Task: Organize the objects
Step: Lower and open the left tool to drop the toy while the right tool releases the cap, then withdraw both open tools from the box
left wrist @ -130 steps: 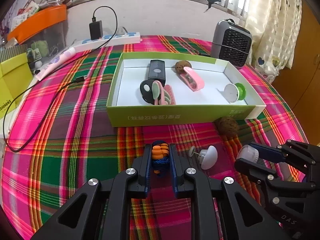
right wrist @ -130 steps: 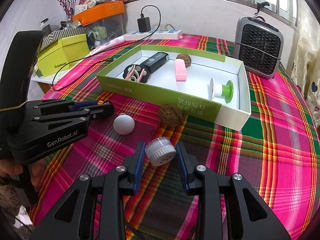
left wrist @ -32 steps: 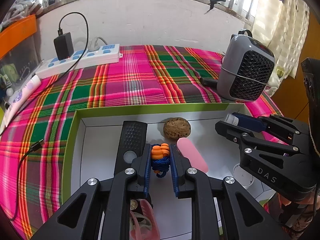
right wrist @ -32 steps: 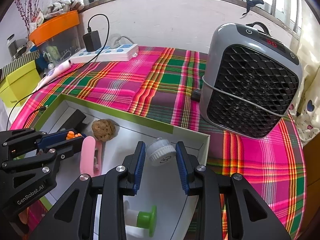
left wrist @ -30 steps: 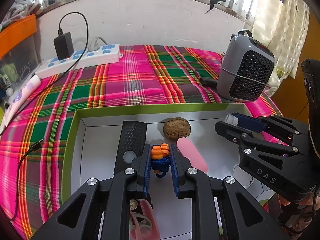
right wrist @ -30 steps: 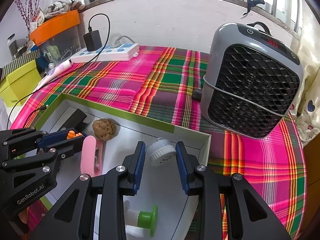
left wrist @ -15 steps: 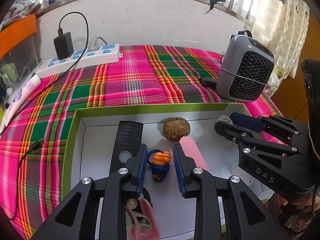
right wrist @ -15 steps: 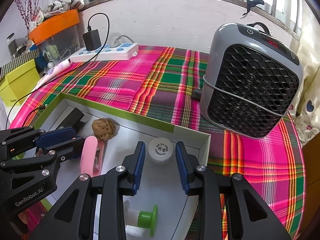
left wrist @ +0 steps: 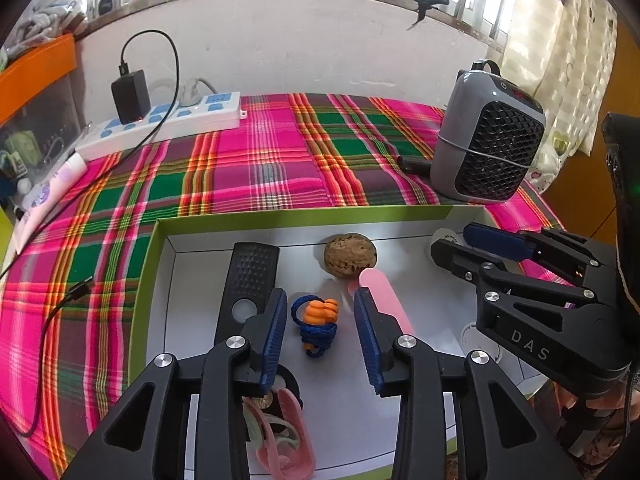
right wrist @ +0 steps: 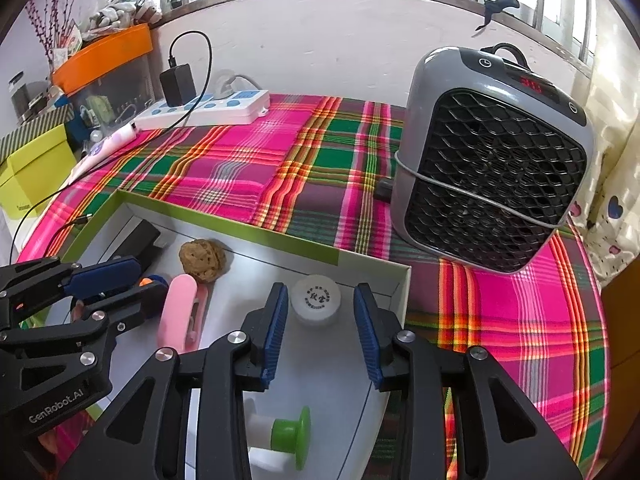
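Observation:
A blue cord with orange beads (left wrist: 316, 326) lies on the white floor of the green-rimmed box (left wrist: 304, 216). My left gripper (left wrist: 321, 338) hangs over it, jaws opening, pads clear of it on both sides. In the box's far right corner stands a small white jar (right wrist: 316, 305). My right gripper (right wrist: 320, 330) straddles the jar, jaws opening, and its pads do not touch it. The left gripper (right wrist: 108, 280) also shows at the left of the right wrist view, and the right gripper (left wrist: 464, 246) at the right of the left wrist view.
Inside the box lie a walnut (left wrist: 350, 255), a black remote (left wrist: 248, 280), a pink case (right wrist: 180, 312), pink clips (left wrist: 280, 436) and a green-and-white spool (right wrist: 280, 436). A grey heater (right wrist: 492, 184) stands past the box's right corner. A power strip (left wrist: 160, 124) lies by the wall.
Both grippers carried their loads from the cloth to above the box. Over the last second both let go: the beaded cord and the white jar now rest on the box floor.

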